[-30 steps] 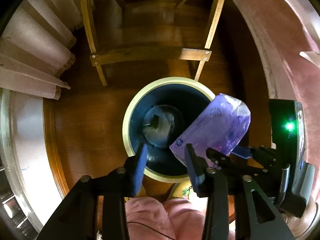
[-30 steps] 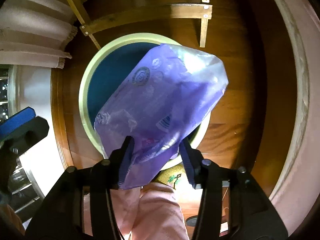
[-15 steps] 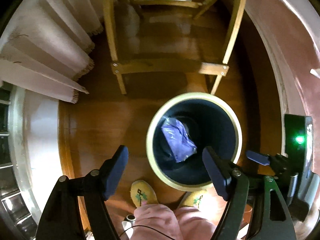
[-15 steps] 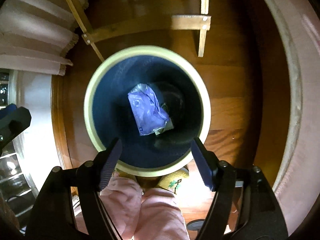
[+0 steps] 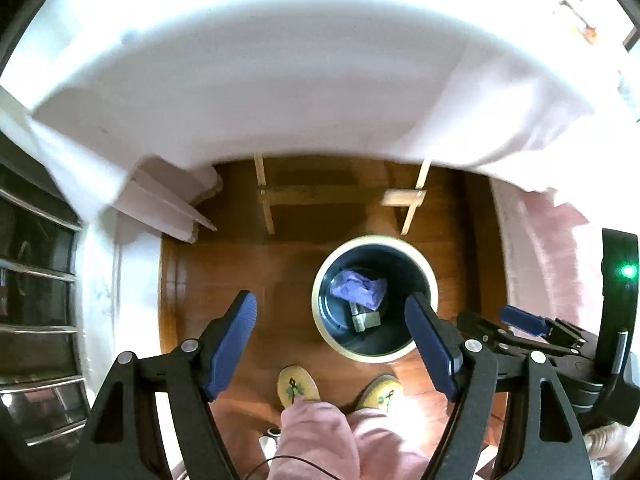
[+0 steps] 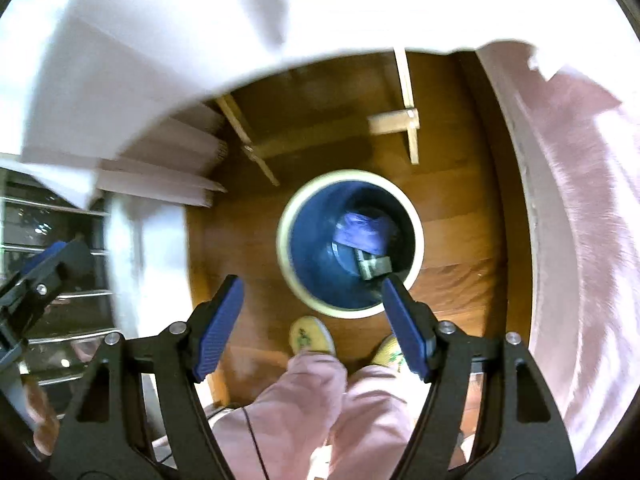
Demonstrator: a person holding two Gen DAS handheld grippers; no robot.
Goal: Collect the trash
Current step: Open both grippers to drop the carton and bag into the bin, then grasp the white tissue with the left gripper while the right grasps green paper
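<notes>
Slippers [image 5: 298,386] perhaps clearer leftward.

I'm looking straight down: my right gripper [image 6: 310,320] gapes wide, nothing between its blue pads [image 6: 404,330]. At twelve o'clock from it sits the bin [image 6: 288,248], purple bag [image 6: 362,234] inside. Yellow slippers [image 6: 310,336] at six o'clock of the bin, white tablecloth [image 6: 160,52] overhead

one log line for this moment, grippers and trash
left gripper: open, empty | right gripper: open, empty | purple bag: in bin | bin: on floor
</notes>
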